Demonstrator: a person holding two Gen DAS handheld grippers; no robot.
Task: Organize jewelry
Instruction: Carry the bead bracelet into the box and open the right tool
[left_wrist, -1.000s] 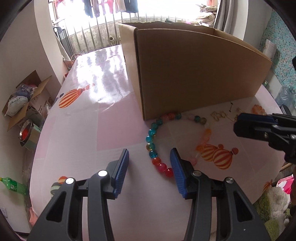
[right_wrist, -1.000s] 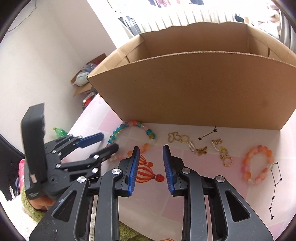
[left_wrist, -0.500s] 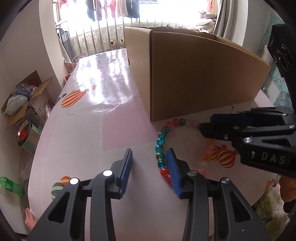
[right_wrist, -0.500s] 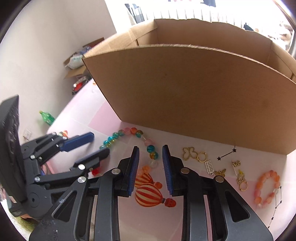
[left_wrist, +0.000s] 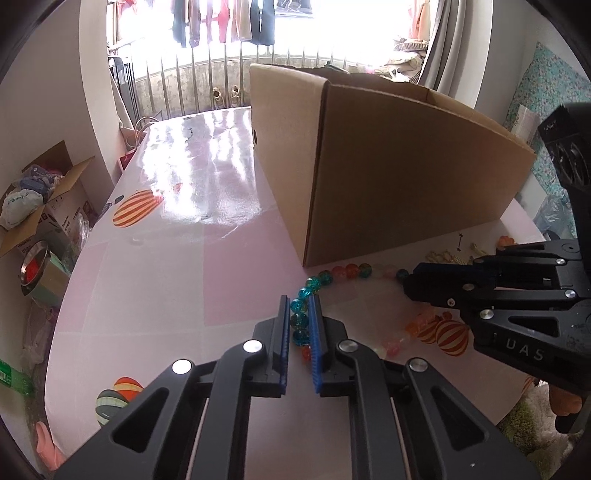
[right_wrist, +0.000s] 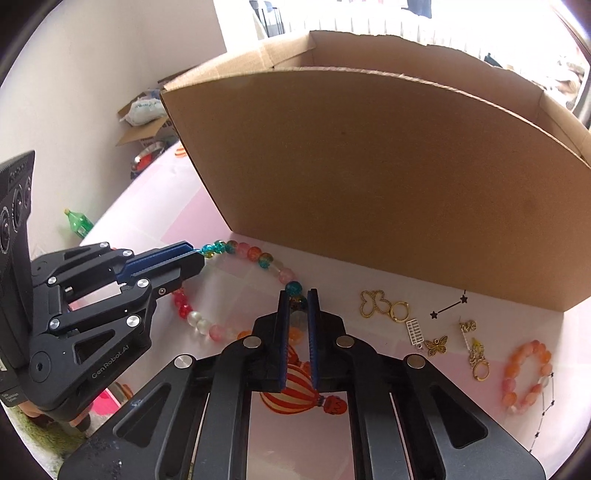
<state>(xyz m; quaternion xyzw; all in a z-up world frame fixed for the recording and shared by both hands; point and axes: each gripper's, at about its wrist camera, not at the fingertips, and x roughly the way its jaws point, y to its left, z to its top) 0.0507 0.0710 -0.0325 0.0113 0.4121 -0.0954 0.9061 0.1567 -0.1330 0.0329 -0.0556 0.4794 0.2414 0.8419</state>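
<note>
- Pink tabletop with balloon prints, cardboard box standing at its 12 o'clock.
- Multicoloured bead necklace lies in a loop on the table just in front of the box's near wall.
- Left gripper: jaws have just been closing, now clamped on the teal beads at the loop's 9 o'clock side; the strand runs lengthwise between the pads.
- Right gripper: jaws also just closing, now pinching a teal and a dark bead at the loop's 3 o'clock side.
- Judgement: both ends held, so the loop's long axis spans between the grippers; a lift must rise together toward the box opening at 12 o'clock.
- Only the right wrist view shows the gold charms and orange bead bracelet at 3 o'clock, plus the box's interior.
</note>
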